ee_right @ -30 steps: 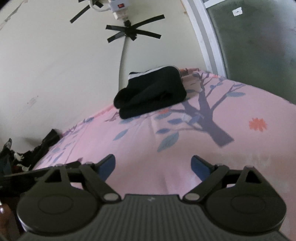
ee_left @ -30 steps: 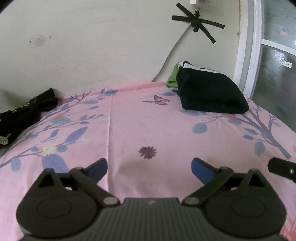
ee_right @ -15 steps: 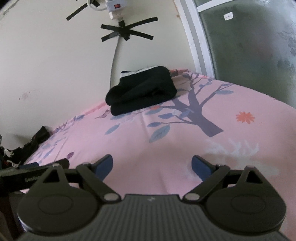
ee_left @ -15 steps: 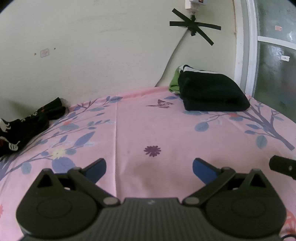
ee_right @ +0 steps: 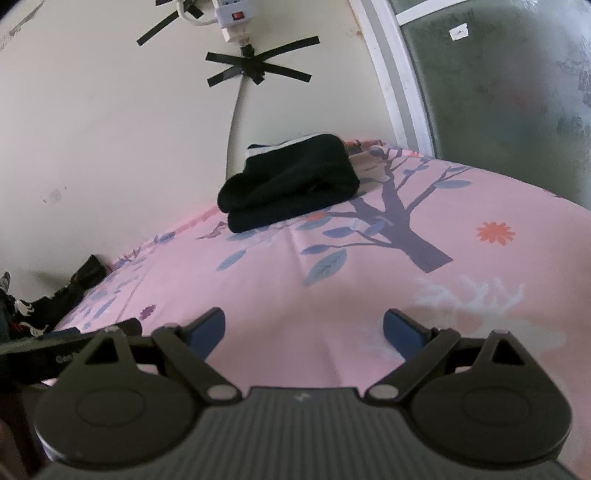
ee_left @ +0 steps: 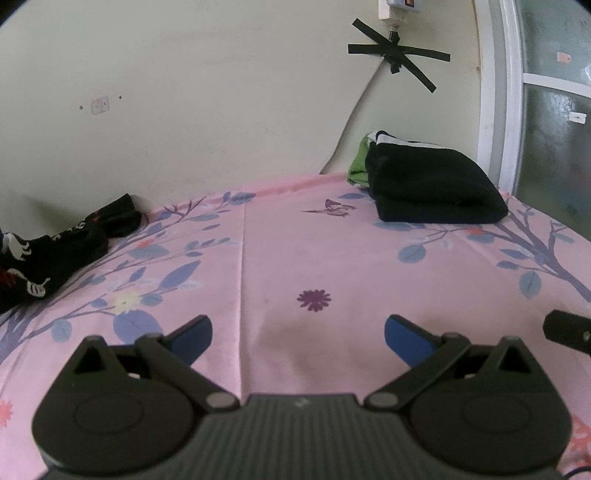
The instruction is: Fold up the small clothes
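Already 1 folded black garment stack (ee_left: 436,192) rests at the pink floral sheet's (ee_left: 332,258) far corner; crumpled black printed clothes (ee_left: 48,254) wait far left, unfolded. Left gripper (ee_left: 297,332) and right gripper (ee_right: 303,328) hover spread, empty.

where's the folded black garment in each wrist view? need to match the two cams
Left wrist: the folded black garment sits upper right, at the far edge of the pink sheet, with a green cloth behind its left end.
Right wrist: it sits upper centre, against the wall; no green is visible.
Shared landmark: the black tape cross on the wall above the garment, under the power strip.
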Demonstrator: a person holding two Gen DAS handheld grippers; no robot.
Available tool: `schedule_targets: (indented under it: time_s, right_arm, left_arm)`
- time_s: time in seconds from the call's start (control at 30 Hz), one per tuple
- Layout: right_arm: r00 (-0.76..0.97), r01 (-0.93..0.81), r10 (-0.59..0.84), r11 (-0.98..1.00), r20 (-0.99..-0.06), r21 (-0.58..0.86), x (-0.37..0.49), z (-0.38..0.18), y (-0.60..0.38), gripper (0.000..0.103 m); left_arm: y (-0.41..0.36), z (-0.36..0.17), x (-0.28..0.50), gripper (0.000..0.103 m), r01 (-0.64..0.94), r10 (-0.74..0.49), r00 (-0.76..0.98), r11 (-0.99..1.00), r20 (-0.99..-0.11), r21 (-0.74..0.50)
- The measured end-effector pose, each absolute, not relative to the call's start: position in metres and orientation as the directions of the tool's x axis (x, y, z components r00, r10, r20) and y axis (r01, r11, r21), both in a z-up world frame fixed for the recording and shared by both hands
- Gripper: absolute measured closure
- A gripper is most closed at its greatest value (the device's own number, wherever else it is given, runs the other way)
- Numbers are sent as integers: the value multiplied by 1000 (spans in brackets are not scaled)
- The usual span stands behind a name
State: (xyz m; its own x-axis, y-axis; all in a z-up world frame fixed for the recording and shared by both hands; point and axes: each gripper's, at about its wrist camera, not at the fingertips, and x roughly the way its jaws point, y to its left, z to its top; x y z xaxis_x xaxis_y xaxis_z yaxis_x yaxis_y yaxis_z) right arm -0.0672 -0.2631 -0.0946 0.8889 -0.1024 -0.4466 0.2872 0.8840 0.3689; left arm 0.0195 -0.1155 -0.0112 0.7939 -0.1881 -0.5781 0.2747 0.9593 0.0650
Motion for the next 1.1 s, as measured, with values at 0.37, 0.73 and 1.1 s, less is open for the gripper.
schedule_targets:
  time_s: [0.37, 0.73, 1.1]
  right_arm:
    - [890, 279, -95, 888, -446, 366, -55, -93, -264, 13]
    - [893, 270, -86, 887, -441, 375, -48, -93, -265, 13]
    - [897, 268, -87, 887, -434, 376, -50, -92, -263, 14]
  left_arm:
    - [-112, -12, 22, 0, 269, -191, 786, 962, -588, 47]
    - [-114, -13, 24, 0, 270, -175, 781, 960, -600, 70]
    - [-112, -14, 24, 0, 253, -155, 785, 964, -601, 82]
